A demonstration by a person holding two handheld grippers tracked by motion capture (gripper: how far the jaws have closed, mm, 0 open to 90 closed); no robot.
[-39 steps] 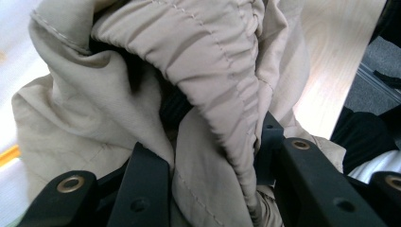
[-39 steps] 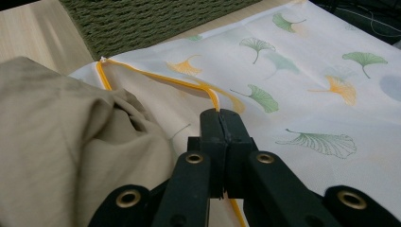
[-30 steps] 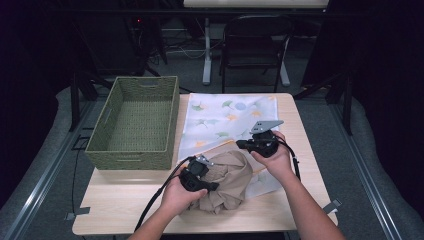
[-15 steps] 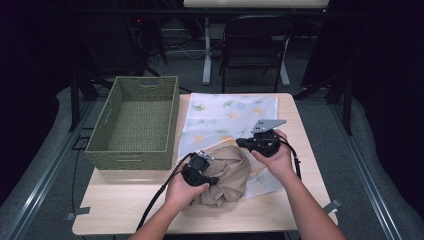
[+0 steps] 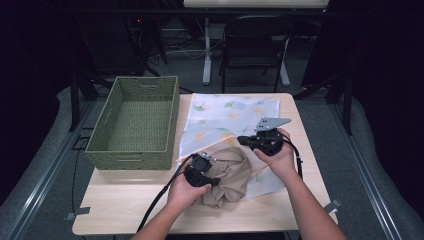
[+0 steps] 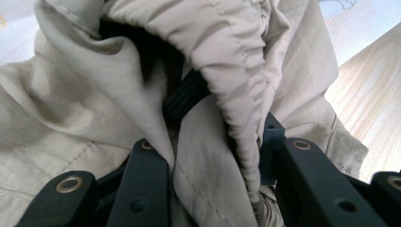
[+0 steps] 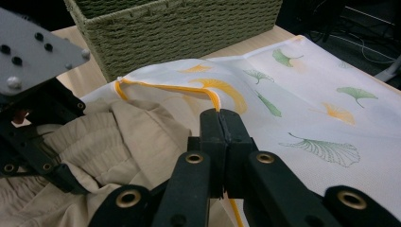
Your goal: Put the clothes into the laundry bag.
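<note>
High view: cloth edge lifted over the garment.
Right gripper (image 7: 221, 124) pinches the cloth (image 7: 302, 90) hem, now higher; left gripper (image 6: 213, 161) stays clamped on the garment (image 6: 85, 109).

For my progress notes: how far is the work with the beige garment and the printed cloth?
Done: beige garment lies bunched on the leaf-print cloth. In hand: left hand-held gripper grips the garment; right hand-held gripper pinches the cloth's yellow hem. Left: probably wrapping; woven basket holds nothing.

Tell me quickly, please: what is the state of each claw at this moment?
Left claw: closed on a fold of the beige garment.
Right claw: closed on the yellow hem of the leaf-print cloth, lifting that edge.
</note>
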